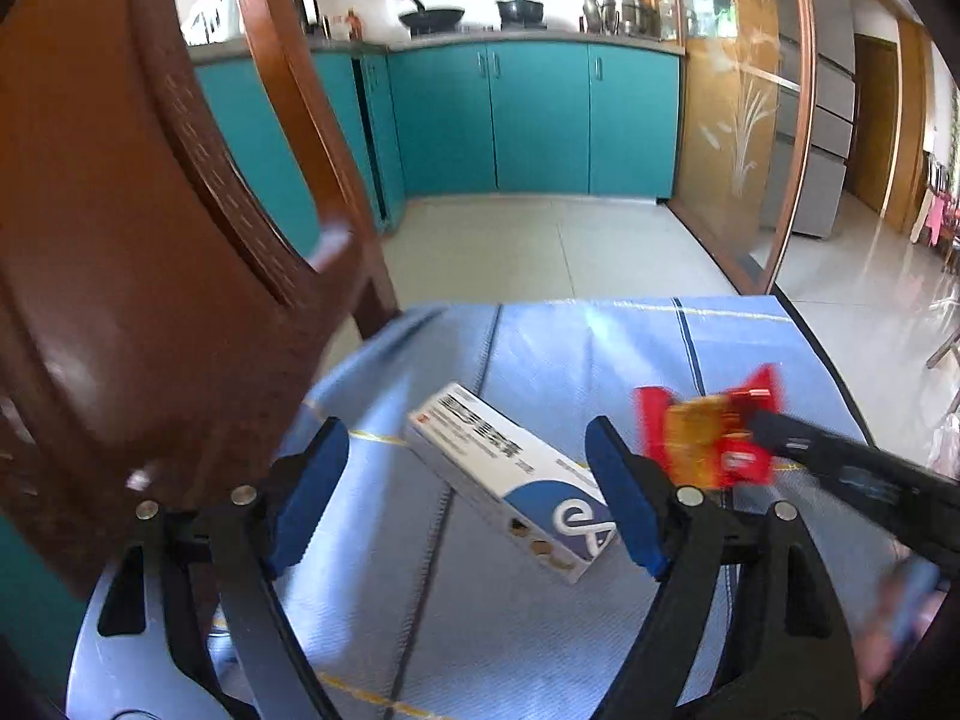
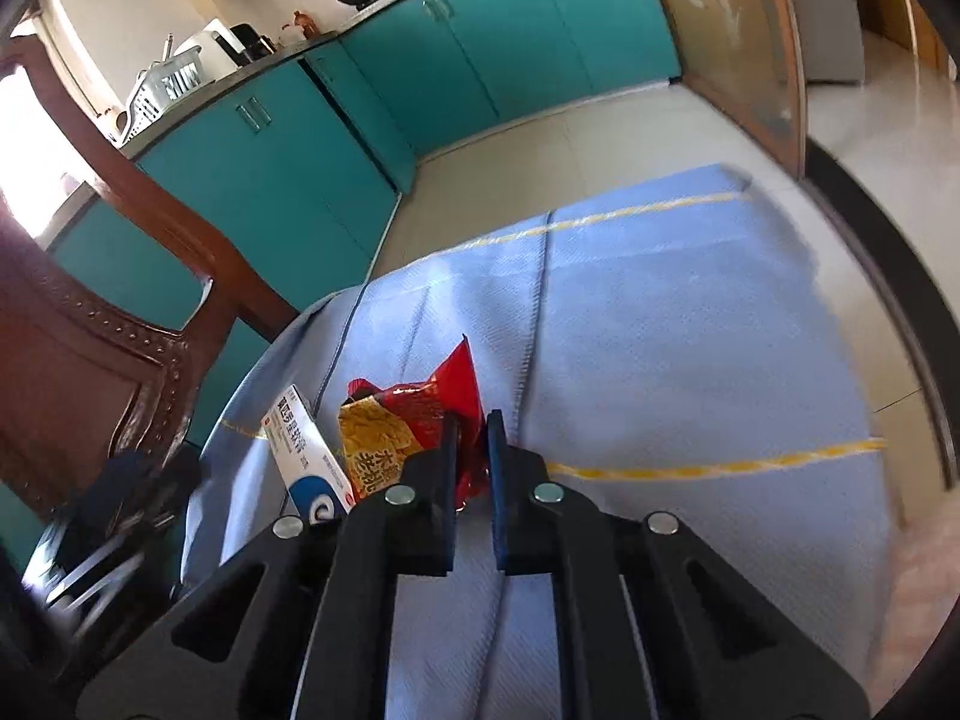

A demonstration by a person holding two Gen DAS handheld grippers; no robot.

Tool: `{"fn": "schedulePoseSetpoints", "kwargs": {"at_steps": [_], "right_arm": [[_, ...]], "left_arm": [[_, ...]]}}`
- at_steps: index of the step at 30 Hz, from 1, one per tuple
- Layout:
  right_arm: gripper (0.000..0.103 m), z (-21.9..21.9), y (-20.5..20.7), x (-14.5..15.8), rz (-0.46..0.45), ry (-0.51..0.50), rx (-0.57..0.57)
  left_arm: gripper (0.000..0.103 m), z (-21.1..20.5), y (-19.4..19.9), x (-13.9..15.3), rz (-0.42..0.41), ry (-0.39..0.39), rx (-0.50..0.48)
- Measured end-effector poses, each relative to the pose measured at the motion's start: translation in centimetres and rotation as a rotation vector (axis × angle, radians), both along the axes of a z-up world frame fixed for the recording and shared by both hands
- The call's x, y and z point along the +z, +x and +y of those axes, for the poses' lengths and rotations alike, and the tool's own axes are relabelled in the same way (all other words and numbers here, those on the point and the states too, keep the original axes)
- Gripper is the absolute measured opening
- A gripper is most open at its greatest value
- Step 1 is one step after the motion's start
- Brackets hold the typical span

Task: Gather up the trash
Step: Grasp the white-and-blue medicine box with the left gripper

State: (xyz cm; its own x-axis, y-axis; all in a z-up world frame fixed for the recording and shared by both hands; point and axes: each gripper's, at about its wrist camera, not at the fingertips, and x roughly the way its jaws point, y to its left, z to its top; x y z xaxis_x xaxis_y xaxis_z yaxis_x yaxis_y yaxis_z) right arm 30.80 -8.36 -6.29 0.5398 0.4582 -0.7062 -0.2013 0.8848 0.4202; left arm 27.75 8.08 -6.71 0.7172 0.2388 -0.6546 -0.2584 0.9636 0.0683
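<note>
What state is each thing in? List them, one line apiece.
left gripper: open, empty, fingers either side of the box.
right gripper: shut on the snack wrapper.
red and yellow snack wrapper: crumpled, pinched at one edge.
white and blue medicine box: closed, lying flat on the cloth.
blue cloth: spread over the table, creased.
teal cabinet doors: closed.

The near end of the white box [image 2: 306,456] is hidden behind the right gripper [image 2: 471,438]'s left finger. Between those fingers, the red wrapper [image 2: 420,420]'s pinched corner is covered. Past the left gripper [image 1: 468,480]'s right finger, the wrapper [image 1: 708,438] is motion-blurred, its print unreadable.
</note>
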Motion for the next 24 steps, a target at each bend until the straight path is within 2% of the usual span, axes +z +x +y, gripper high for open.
{"fn": "schedulePoseSetpoints", "kwargs": {"at_steps": [3, 8, 9, 10, 12, 14, 16, 18, 21, 24], "right_arm": [[0.010, -1.6, -1.6, 0.8, 0.028, -0.060, 0.060], [0.012, -2.3, -3.7, 0.5, 0.060, -0.179, 0.190], [0.019, -2.5, -4.1, 0.3, 0.056, -0.201, 0.195], [0.036, -2.7, -4.3, 0.1, 0.054, -0.211, 0.187], [0.057, -3.3, -4.5, 0.2, 0.043, -0.210, 0.164], [0.057, -3.6, -4.7, 0.5, 0.029, -0.194, 0.164], [0.062, -3.8, -4.8, 0.8, 0.010, -0.187, 0.155], [0.065, -3.6, -5.1, 0.8, -0.003, -0.191, 0.161], [0.069, -2.4, -5.5, 0.8, -0.022, -0.228, 0.195], [0.074, -0.7, -6.3, 0.5, -0.048, -0.289, 0.238]], "left_arm": [[0.086, 0.8, 1.8, -1.7, 0.049, -0.086, 0.035], [0.088, 0.8, 4.0, -4.7, 0.141, -0.138, 0.058], [0.088, 0.6, 4.3, -5.2, 0.153, -0.137, 0.057], [0.088, 0.4, 4.7, -5.7, 0.165, -0.134, 0.057], [0.088, 0.3, 5.0, -6.3, 0.179, -0.145, 0.056], [0.076, 0.3, 5.0, -6.5, 0.182, -0.169, 0.045], [0.064, 0.2, 4.9, -6.4, 0.179, -0.181, 0.029], [0.056, 0.1, 4.6, -6.2, 0.173, -0.184, 0.003], [0.048, -0.2, 4.1, -5.9, 0.174, -0.184, -0.036], [0.046, -0.4, 3.4, -5.2, 0.159, -0.188, -0.073]]}}
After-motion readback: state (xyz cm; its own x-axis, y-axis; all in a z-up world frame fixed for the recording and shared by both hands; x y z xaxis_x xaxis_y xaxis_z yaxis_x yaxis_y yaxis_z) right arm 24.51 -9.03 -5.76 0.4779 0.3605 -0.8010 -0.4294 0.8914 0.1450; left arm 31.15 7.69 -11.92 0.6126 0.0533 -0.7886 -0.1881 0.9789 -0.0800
